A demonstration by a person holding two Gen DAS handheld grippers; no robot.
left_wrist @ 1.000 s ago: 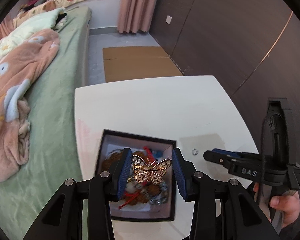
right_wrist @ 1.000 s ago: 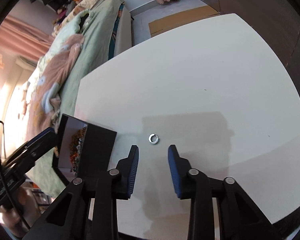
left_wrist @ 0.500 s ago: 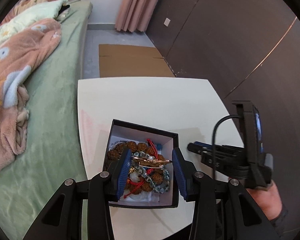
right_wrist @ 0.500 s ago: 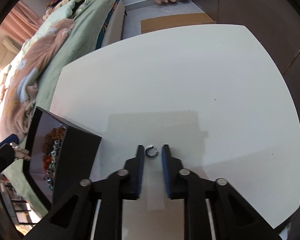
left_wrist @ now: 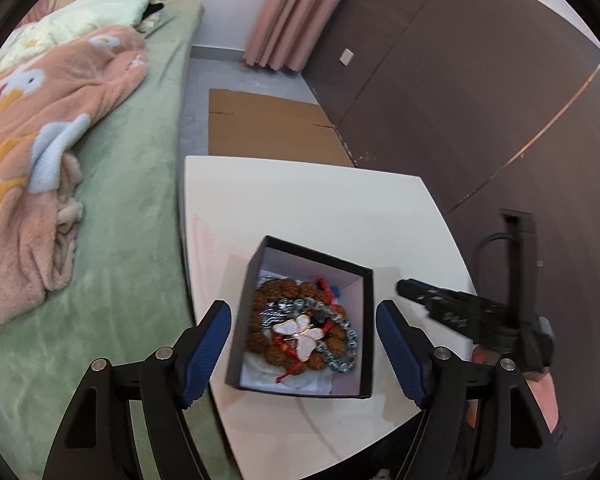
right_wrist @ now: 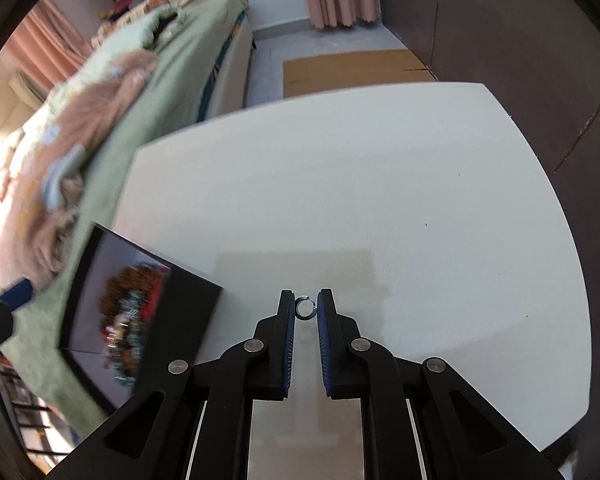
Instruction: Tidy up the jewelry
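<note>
A white table (left_wrist: 308,208) stands beside a bed with a green cover (left_wrist: 132,208) and a pink blanket (left_wrist: 40,128); dark wall panels (left_wrist: 460,80) rise behind it, and flattened cardboard (left_wrist: 268,124) lies on the floor at the table's twelve o'clock.

In the left wrist view a black box (left_wrist: 364,320) sits near the table's six o'clock edge, filled with brown bead bracelets (left_wrist: 276,292), blue-grey beads (left_wrist: 340,344) and red cord. A pale butterfly brooch (left_wrist: 300,334) lies on top of the pile, touching nothing but the beads. The left gripper (left_wrist: 302,340) hangs above it, its jaws having just swung wide, one either side of the box with nothing between the pads.

At the box's three o'clock, the right gripper (right_wrist: 306,308) has its jaws narrow, pinching a small silver ring (right_wrist: 306,307) at the fingertips, over bare tabletop.
</note>
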